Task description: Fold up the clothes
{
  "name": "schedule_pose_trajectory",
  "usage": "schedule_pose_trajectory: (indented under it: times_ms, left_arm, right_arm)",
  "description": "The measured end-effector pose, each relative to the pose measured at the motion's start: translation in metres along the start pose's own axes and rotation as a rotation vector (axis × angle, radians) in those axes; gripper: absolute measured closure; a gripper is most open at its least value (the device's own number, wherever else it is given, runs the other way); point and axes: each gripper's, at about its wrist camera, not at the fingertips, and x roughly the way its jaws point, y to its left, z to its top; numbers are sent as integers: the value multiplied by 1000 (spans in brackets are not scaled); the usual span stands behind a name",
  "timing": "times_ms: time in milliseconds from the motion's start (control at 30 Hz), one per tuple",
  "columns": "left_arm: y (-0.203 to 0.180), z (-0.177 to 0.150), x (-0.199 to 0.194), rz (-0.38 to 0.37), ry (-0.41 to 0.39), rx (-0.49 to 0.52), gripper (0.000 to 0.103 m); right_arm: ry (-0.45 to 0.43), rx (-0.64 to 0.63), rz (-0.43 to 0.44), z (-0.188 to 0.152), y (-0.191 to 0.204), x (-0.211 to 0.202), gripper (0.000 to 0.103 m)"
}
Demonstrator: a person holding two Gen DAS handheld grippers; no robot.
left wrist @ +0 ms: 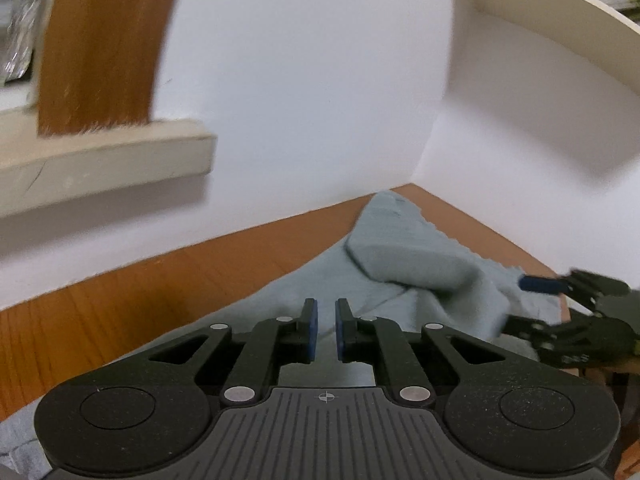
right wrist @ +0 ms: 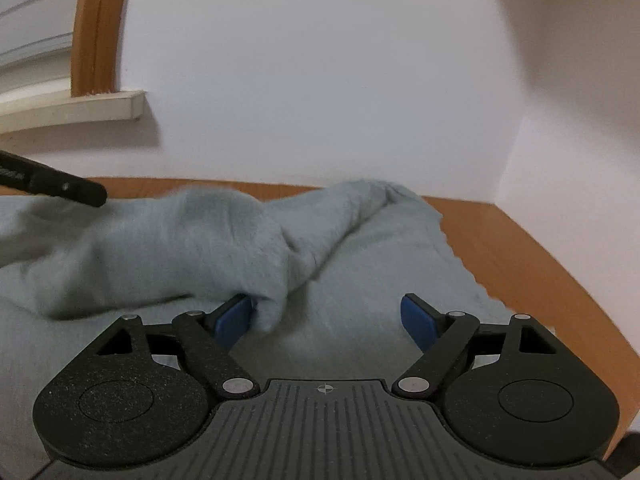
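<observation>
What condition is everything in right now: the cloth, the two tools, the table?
Light blue fleece garment: crumpled, partly folded over itself, lying on the table.
Left tool: nearly closed, narrow gap, nothing visibly between its fingers.
Right tool: wide open, one blue pad touching a cloth fold, not clamped.
Brown wooden table: partly covered by the garment.

Both claws look identical: the left claw [left wrist: 326, 330] and right claw [right wrist: 328, 320] show black linkage arms, silver rivets, blue finger pads [right wrist: 416, 318], ribbed grey bases with crosshair marks.
</observation>
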Motion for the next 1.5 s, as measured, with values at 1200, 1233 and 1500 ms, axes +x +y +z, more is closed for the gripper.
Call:
schedule_pose_trajectory:
  times_ms: [1200, 1233, 1500]
  left_arm:
    - [3, -13, 5, 12, -7, 31, 91]
    - [-1, -13, 3, 6, -14, 54, 91]
    - [-49, -11, -17, -155, -54, 179, 61]
  right_arm:
    - [-26, 55, -10, -28, 7, -24, 53]
    - [-22, 43, 18, -28, 15, -19, 58]
    - [-70, 8, 171, 9, 55, 10, 78]
